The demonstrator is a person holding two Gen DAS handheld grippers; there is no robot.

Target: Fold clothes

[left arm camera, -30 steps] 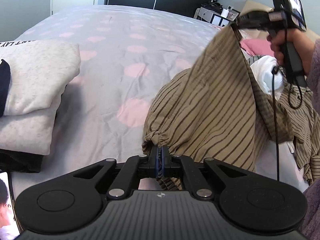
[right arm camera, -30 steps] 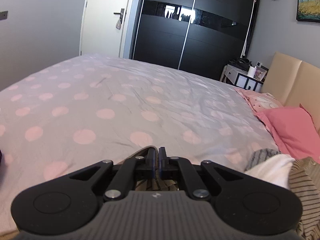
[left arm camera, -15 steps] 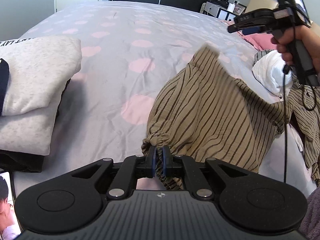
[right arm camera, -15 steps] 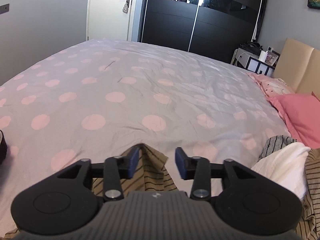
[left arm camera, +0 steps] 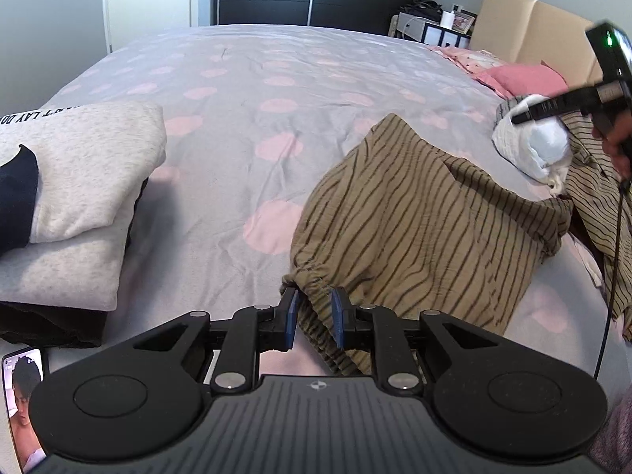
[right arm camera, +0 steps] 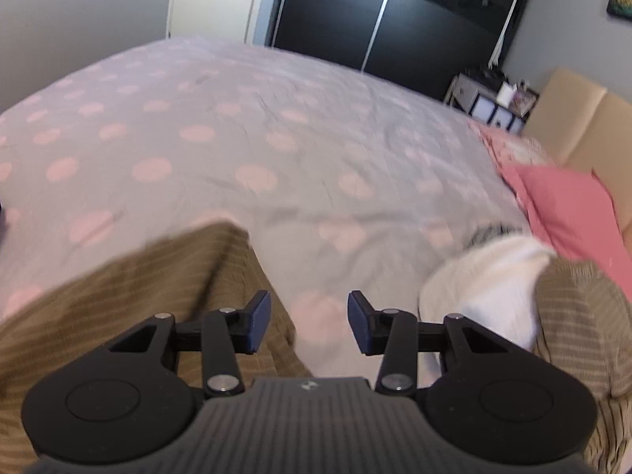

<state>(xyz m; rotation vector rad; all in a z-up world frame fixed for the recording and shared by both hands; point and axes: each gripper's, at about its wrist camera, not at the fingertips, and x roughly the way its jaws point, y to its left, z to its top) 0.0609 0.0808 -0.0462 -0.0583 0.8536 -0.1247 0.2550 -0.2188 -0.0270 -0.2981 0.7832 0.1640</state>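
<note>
Left wrist: striped garment dropped (jaws parted)

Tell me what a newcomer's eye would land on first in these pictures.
The tan striped garment spread in the near middle of the grey bed cover with pink dots, its gathered hem between the left tongs, whose jaws have just been opening. Next, the folded pale grey sweatshirts stacked at the left edge. Then the right tongs, open with nothing between them, hanging over the cover beside a crumpled white garment.
</note>
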